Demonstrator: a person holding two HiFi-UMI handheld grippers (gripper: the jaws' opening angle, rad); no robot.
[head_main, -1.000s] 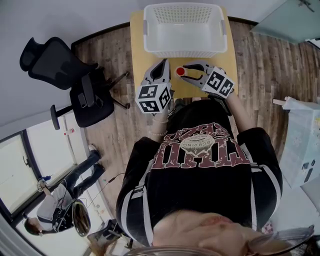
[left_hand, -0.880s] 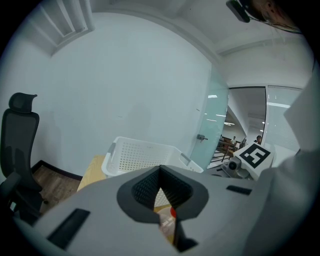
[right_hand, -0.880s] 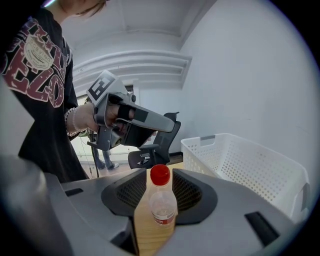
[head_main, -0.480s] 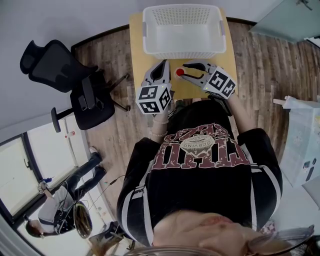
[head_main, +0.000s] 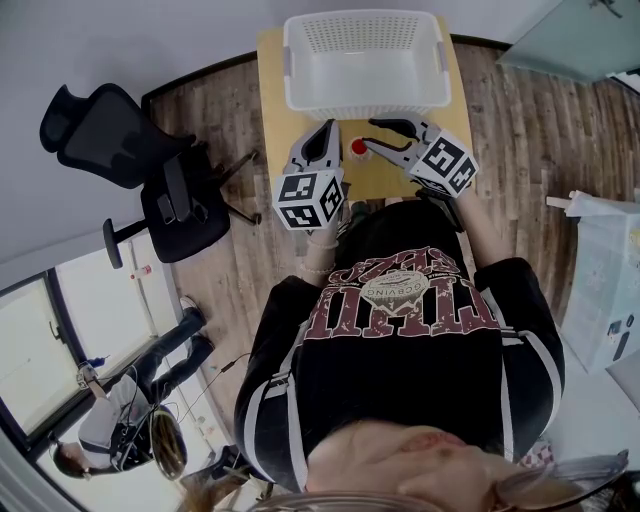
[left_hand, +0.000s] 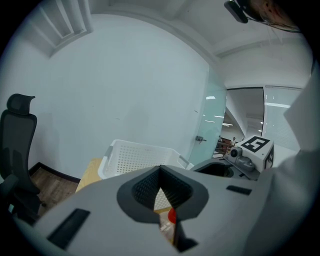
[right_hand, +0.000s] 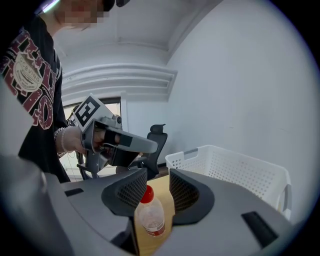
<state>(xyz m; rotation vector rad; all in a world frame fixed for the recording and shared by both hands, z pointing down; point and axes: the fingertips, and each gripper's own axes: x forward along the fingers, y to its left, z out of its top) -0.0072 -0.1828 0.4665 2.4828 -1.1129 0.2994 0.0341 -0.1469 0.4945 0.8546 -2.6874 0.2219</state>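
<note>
- Your right gripper (right_hand: 157, 187) has its jaws well apart, with a gap between the two ribbed pads. It grips nothing.
- Between those jaws stands a small clear bottle (right_hand: 149, 215) with a red cap. It is upright, with the cap close to the left-hand pad; whether they touch is hard to tell. The far pad is clear of it.
- From the head view the right gripper (head_main: 368, 135) brackets the bottle (head_main: 358, 147) from the side, the red cap showing just inside its tips.
- Your left gripper (left_hand: 161, 182) has its jaws closed together with nothing between them. Only a thin slit is left, and the red cap (left_hand: 171, 216) shows through it, just ahead and a little to the right.
- That left gripper (head_main: 325, 128) hangs just beside the bottle, on the side away from the right gripper.
- Ahead of both sets of tips sits a white perforated basket (head_main: 300, 60), near the bottle but apart from it.
- As to progress, the bottle is framed but not clamped. Its base rests on the wooden table (head_main: 272, 75), outside the basket, so the squeeze and any lift are not yet done.
- Off to the left gripper's outer side, well apart, a black office chair (head_main: 130, 140) stands on the floor.
</note>
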